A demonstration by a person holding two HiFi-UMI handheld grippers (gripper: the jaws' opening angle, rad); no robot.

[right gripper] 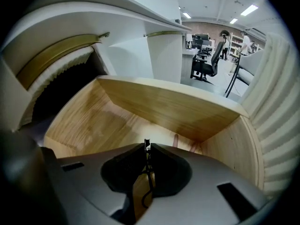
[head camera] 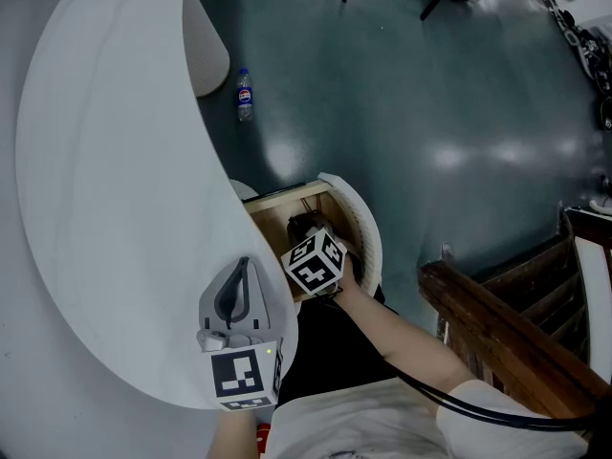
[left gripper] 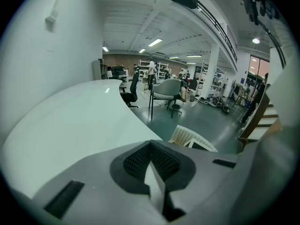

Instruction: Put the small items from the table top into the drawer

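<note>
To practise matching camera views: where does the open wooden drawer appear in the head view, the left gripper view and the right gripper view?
Head view: the drawer, open, at centre.
Left gripper view: only its ribbed white front, lower centre-right.
Right gripper view: its wooden inside fills the middle.
Shared landmark: the curved white table, in all three.

Shows left gripper (head camera: 241,271) at edge of white table top (head camera: 96,208), right gripper (head camera: 308,242) inside open wooden drawer (head camera: 273,220), 1 bottle (head camera: 245,95) on floor (head camera: 402,113).
</note>
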